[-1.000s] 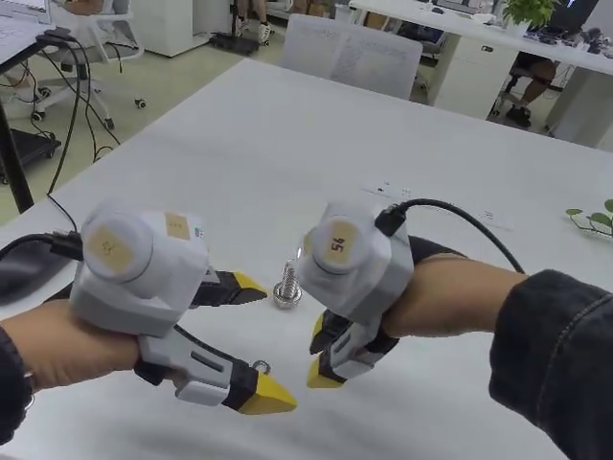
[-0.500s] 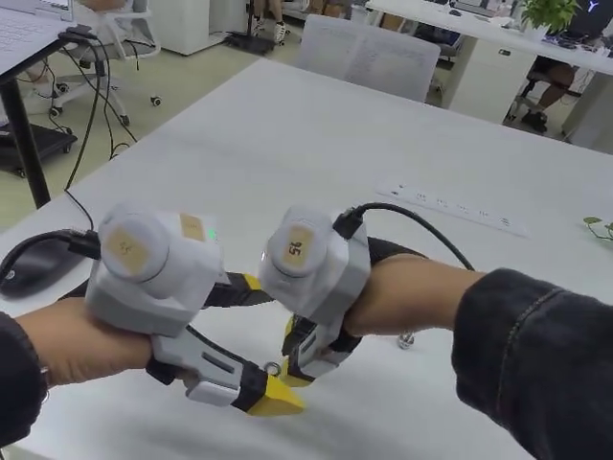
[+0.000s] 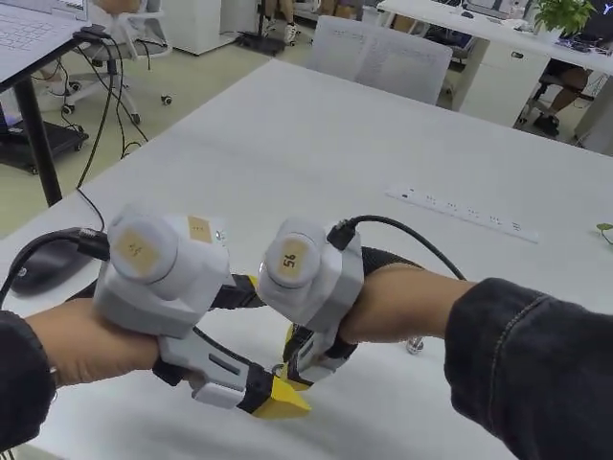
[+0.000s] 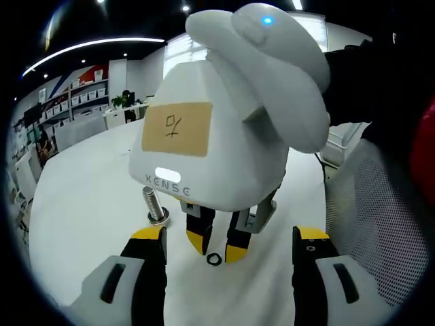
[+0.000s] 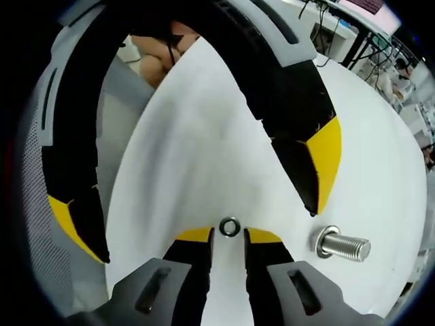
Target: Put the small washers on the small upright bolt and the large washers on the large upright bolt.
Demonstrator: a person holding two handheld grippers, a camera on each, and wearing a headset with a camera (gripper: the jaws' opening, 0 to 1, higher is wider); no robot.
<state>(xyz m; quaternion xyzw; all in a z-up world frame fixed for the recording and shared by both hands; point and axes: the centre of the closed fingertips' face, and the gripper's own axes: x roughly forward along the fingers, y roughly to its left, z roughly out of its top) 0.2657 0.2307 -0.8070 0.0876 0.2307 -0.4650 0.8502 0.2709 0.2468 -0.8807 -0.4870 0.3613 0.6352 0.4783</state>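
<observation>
The left hand comes in from 8 o'clock in the head view. It holds the left gripper (image 4: pixel 228 236) low over the white table (image 3: pixel 287 144), pointing toward 4 o'clock. Its black, yellow-tipped jaws are spread wide and hold nothing.

The right forearm, in a dark sleeve, reaches in from 4 o'clock. The right gripper (image 5: pixel 229 238) is tipped steeply down, with its yellow tips close to the tabletop inside the spread of the left jaws. The right jaws stand a narrow gap apart and grip nothing.

A small dark metal ring washer (image 5: pixel 230 226) lies flat on the table at 12 o'clock of that gap, just ahead of the tips. I cannot tell whether either tip touches it. In the left gripper view the washer (image 4: pixel 215 259) sits just under the right gripper's two tips.

A large silver threaded bolt (image 4: pixel 155 204) stands upright on the table at 10 o'clock of the washer, near the left jaw of the left gripper. In the right gripper view it (image 5: pixel 343 246) is at 3 o'clock of the washer.

The right gripper's white housing rises between the left gripper's jaws and covers the table beyond. In the head view both housings cover the spot where the tips meet the table.

Also in the head view:
- A small silvery piece (image 3: pixel 414 343), too small to identify, lies beside the right forearm.
- A white power strip (image 3: pixel 460 213) lies at 1 o'clock.
- A black rounded device (image 3: pixel 38 273) sits at 9 o'clock.
- A grey mesh chair (image 3: pixel 383 57) stands at 12 o'clock.
</observation>
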